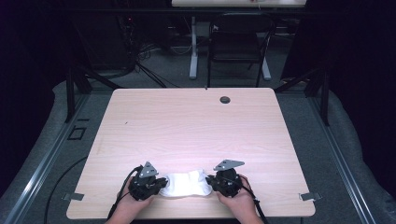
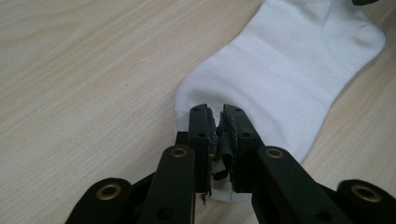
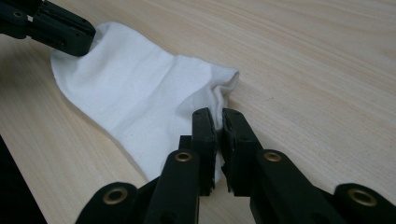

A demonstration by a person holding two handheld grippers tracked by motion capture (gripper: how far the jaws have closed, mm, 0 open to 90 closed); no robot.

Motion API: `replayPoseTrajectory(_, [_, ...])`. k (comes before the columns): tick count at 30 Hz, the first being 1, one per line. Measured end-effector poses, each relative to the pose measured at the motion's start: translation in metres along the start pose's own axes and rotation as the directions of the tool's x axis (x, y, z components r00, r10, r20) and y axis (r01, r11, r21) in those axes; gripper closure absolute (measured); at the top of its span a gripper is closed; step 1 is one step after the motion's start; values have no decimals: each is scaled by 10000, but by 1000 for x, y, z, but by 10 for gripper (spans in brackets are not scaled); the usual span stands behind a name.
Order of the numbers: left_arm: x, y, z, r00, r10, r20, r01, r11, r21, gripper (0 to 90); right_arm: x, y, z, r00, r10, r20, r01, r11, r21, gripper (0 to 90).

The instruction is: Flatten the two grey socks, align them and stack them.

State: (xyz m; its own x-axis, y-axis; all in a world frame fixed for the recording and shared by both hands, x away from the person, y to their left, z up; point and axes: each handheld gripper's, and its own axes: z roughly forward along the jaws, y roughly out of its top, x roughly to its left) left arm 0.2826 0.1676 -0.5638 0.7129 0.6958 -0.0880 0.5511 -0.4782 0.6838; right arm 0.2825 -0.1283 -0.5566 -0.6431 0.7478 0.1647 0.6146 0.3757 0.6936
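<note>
A white sock (image 1: 187,183) lies flat on the table (image 1: 187,126), close to the near edge, right in front of the person. It is clean and bright, with no marks or pictures on it. It is a short sock. One end is rounded, and the cloth there looks smooth, with a faint seam line across it. The other end is a bit bumpy and folded where it is pinched. The sock stretches sideways between the two grippers, one at each end. The left gripper (image 1: 161,182) sits at the sock's left end, held by the left hand (image 1: 133,200). Seen from the left gripper view, its two black jaws are almost shut, with only a thin gap, and the edge of the sock (image 2: 280,79) is squeezed between them. The right gripper (image 1: 210,181) sits at the sock's right end, held by the right hand (image 1: 240,200). In the right gripper view its jaws are also nearly closed, and a little fold of the sock (image 3: 135,93) is caught between them, standing up in a small ridge. In that same view, the left gripper (image 3: 60,30) shows at the far end of the sock, touching it. The table is pale wood with a small round hole (image 1: 225,99) near its far edge. A dark chair (image 1: 236,44) stands on the floor behind the table.
</note>
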Motion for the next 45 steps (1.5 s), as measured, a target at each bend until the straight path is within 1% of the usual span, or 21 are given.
replayPoseTrajectory(1, [0, 0, -1, 10000, -2, 31, 2, 10000, -25, 799, 0, 0, 0, 9999, 119, -10, -119, 9999, -90, 802])
replayPoseTrajectory(3, [0, 2, -5, 10000, -17, -2, 17, 9996, -273, 777, 0, 0, -2, 9999, 120, 10, -120, 9998, -163, 777])
replayPoseTrajectory(5, [-1, 4, -8, 10000, -3, 14, 3, 9990, -437, 739, 0, 1, -5, 9999, 85, 99, -81, 9992, -388, 748])
replayPoseTrajectory(6, [0, 4, -10, 9999, 104, 23, -102, 9986, -510, 729, 1, 1, -6, 9999, 87, 142, -79, 9987, -510, 740])
replayPoseTrajectory(7, [-1, 5, -11, 10000, 41, 33, -39, 9983, -575, 719, 2, 2, -8, 9998, 34, 195, -21, 9979, -652, 731])
replayPoseTrajectory(9, [-2, 5, -12, 9999, 108, 37, -106, 9981, -614, 689, 7, 3, -10, 9995, -204, 226, 224, 9957, -894, 712])
replayPoseTrajectory(11, [-4, 5, -13, 9999, 136, 102, -129, 9979, -632, 664, 14, 5, -11, 9989, -462, 45, 464, 9927, -1111, 692])
replayPoseTrajectory(13, [-4, 4, -12, 9998, 183, 93, -177, 9982, -571, 645, 19, 5, -9, 9969, -790, -22, 783, 9909, -1097, 676])
replayPoseTrajectory(15, [-5, 3, -11, 9999, 103, 120, -97, 9987, -502, 624, 23, 3, -3, 9941, -1078, -62, 1069, 9907, -843, 669])
replayPoseTrajectory(16, [-5, 2, -11, 9998, 132, 155, -124, 9988, -466, 616, 24, 2, 0, 9937, -1123, -71, 1114, 9906, -794, 660])
replayPoseTrajectory(18, [-5, 0, -10, 9997, 51, 229, -41, 9990, -450, 587, 23, -1, 6, 9923, -1238, 56, 1240, 9904, -613, 631])
replayPoseTrajectory(21, [-5, -4, -9, 9995, 142, 273, -135, 9996, -228, 583, 19, -4, 10, 9941, -1082, -31, 1080, 9931, -446, 610])
replayPoseTrajectory(23, [-6, -7, -6, 9992, 84, 378, -80, 9999, -101, 583, 18, -6, 11, 9944, -1053, -24, 1051, 9939, -330, 598])
replayPoseTrajectory(25, [-7, -8, -3, 9992, 185, 362, -186, 9998, 34, 588, 16, -7, 13, 9942, -1076, -53, 1076, 9941, -151, 591])
replayPoseTrajectory(26, [-8, -9, -2, 9990, 229, 371, -233, 9997, 104, 589, 17, -8, 14, 9942, -1076, -22, 1075, 9941, -166, 589])
replayPoseTrajectory(29, [-9, -10, 0, 9988, 347, 351, -354, 9991, 219, 589, 16, -9, 14, 9919, -1265, 125, 1264, 9920, 70, 569])
replayPoseTrajectory(33, [-9, -12, 2, 9988, 361, 342, -366, 9992, 156, 587, 16, -12, 17, 9927, -1199, 159, 1197, 9927, 119, 554])
replayPoseTrajectory(35, [-8, -12, 2, 9984, 464, 327, -469, 9988, 153, 590, 14, -12, 18, 9932, -1163, 65, 1163, 9932, 67, 553])
replayPoseTrajectory(37, [-8, -12, 3, 9984, 477, 310, -481, 9988, 123, 593, 14, -13, 18, 9943, -1065, 25, 1065, 9943, 81, 554])
replayPoseTrajectory(41, [-5, -12, 4, 9988, 336, 364, -338, 9994, 34, 595, 13, -13, 18, 9943, -1069, 2, 1069, 9942, 76, 559])
replayPoseTrajectory(45, [-4, -12, 4, 9989, 375, 276, -375, 9993, 7, 593, 13, -13, 19, 9946, -1032, 72, 1032, 9947, 11, 561])
